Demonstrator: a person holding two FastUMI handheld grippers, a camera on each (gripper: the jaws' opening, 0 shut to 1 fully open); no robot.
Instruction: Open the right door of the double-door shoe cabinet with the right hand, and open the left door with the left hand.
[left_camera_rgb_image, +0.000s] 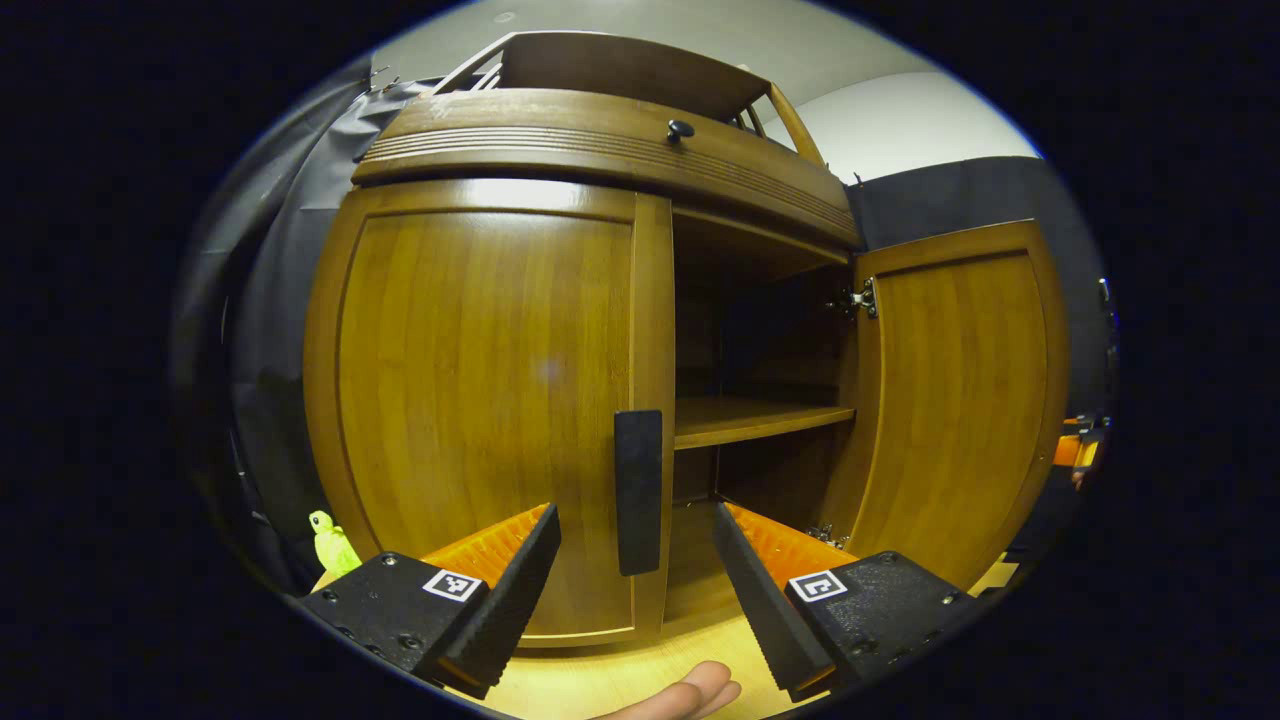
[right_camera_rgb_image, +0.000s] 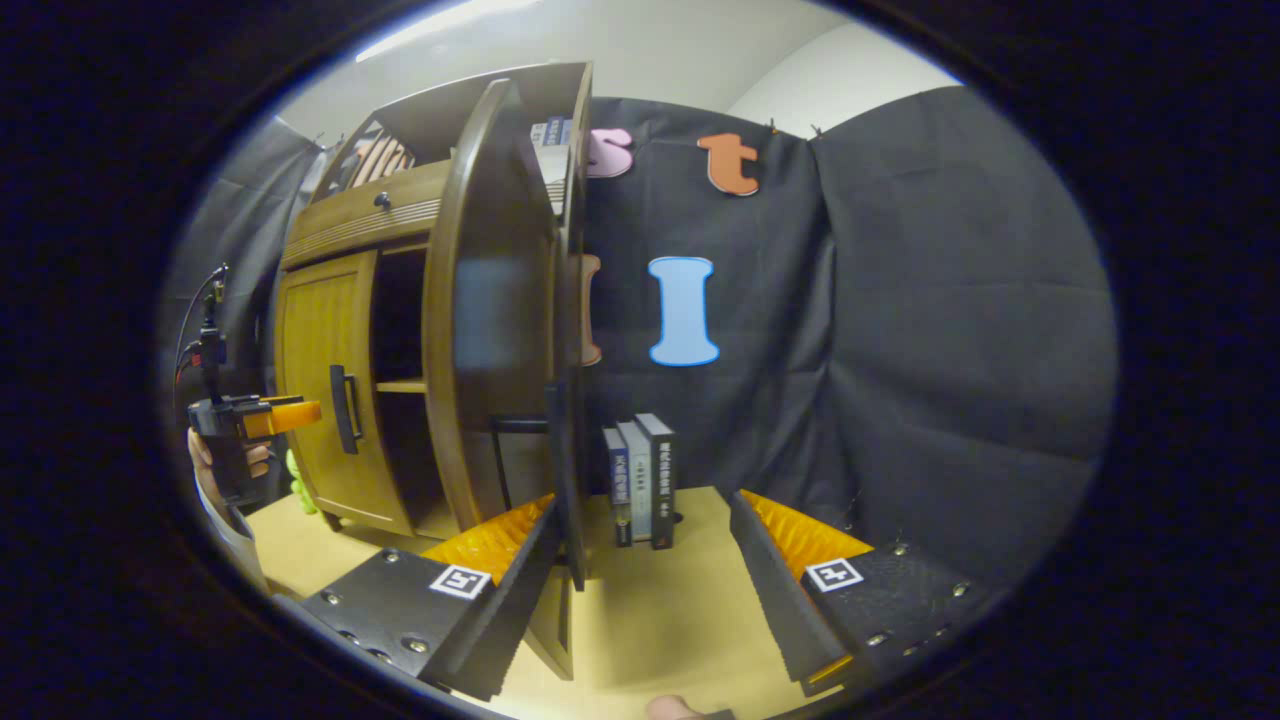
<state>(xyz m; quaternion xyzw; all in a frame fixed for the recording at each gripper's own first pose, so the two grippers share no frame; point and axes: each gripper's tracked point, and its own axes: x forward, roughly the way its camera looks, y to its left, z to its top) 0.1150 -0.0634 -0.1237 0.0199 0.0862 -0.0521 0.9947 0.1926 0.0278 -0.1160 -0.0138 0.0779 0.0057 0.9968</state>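
Observation:
The brown wooden shoe cabinet (left_camera_rgb_image: 600, 140) faces me in the left gripper view. Its left door (left_camera_rgb_image: 480, 400) is closed, and that door's black handle (left_camera_rgb_image: 638, 490) stands between the spread fingers of my left gripper (left_camera_rgb_image: 635, 600), which is open and a little short of it. The right door (left_camera_rgb_image: 950, 400) is swung wide, showing a shelf (left_camera_rgb_image: 760, 420) inside. In the right gripper view the right door (right_camera_rgb_image: 490, 330) is edge-on, its handle (right_camera_rgb_image: 565, 480) just beside one finger of my open right gripper (right_camera_rgb_image: 640, 600). Farther off, a hand holds the left gripper (right_camera_rgb_image: 240, 420) near the left door's handle (right_camera_rgb_image: 345, 408).
Three books (right_camera_rgb_image: 640, 480) stand upright on the light wooden table (right_camera_rgb_image: 650, 620) just right of the open door. A small green toy (left_camera_rgb_image: 333, 545) sits at the cabinet's left foot. A drawer with a black knob (left_camera_rgb_image: 680, 128) runs above the doors. Black cloth walls the booth.

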